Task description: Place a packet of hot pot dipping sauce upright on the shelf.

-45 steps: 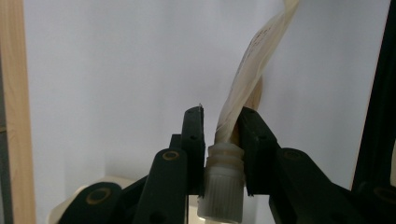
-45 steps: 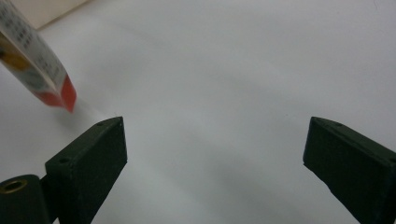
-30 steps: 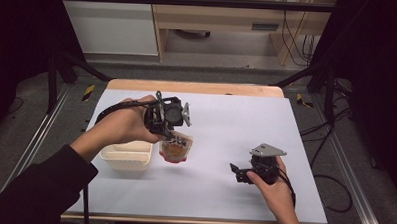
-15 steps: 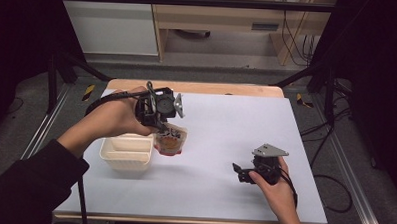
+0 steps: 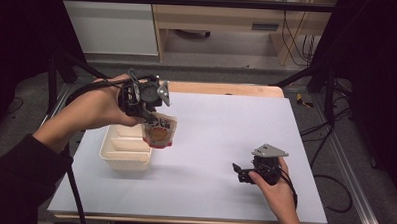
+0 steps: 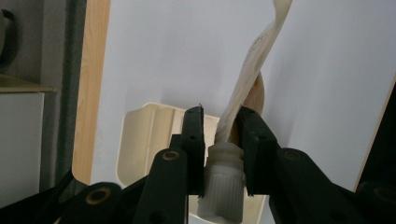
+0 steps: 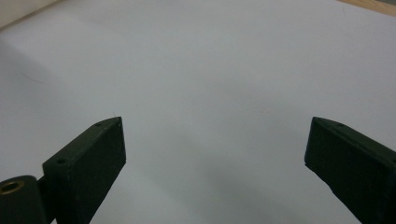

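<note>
Pouch (image 5: 159, 132) hung by its cap from your left claw (image 5: 145, 114), clamped tight, above the tray's (image 5: 125, 152) right edge. Lowering it in was left. Your right claw (image 5: 240, 172) sat wide, empty, on the bench (image 5: 226, 128).

The high view looks forward and down from above the person's side onto the white-covered rectangular table (image 5: 225, 143). Each gripper view rides close behind its own black jaws – both share that white surface (image 7: 210, 70), and the left gripper view also shares the cream plastic divided tray (image 6: 149, 130) with the high view.
</note>
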Tool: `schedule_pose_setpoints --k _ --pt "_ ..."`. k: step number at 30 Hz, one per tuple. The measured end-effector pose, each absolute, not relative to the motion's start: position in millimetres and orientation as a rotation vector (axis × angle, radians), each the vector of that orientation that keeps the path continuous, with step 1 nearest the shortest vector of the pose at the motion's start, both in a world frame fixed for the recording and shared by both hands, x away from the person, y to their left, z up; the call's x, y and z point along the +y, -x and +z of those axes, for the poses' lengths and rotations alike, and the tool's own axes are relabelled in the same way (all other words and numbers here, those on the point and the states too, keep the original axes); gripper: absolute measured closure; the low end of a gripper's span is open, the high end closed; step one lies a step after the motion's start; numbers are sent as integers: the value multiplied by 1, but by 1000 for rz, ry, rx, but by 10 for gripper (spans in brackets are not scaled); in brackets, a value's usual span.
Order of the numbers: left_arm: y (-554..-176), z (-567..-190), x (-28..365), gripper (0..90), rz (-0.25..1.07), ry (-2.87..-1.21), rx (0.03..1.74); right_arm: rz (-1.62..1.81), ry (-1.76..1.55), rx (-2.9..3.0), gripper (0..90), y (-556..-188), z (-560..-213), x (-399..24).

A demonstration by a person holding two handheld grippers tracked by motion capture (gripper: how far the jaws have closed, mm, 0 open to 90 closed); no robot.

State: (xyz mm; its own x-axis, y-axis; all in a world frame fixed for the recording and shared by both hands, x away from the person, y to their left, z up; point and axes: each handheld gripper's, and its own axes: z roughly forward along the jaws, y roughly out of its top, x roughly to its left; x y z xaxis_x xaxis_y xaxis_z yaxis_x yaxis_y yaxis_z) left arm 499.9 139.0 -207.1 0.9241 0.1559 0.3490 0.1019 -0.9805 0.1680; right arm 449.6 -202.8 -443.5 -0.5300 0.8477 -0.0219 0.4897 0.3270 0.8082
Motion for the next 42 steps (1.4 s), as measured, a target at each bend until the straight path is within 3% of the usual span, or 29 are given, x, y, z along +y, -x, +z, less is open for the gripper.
schedule_pose_setpoints --k 16,42 --pt "-502 -201 180 734 569 -2916 262 1066 -1176 2148 58 -450 -444 -204" --pt "-506 -208 204 734 589 -2931 321 1058 -1196 2126 58 -450 -444 -210"
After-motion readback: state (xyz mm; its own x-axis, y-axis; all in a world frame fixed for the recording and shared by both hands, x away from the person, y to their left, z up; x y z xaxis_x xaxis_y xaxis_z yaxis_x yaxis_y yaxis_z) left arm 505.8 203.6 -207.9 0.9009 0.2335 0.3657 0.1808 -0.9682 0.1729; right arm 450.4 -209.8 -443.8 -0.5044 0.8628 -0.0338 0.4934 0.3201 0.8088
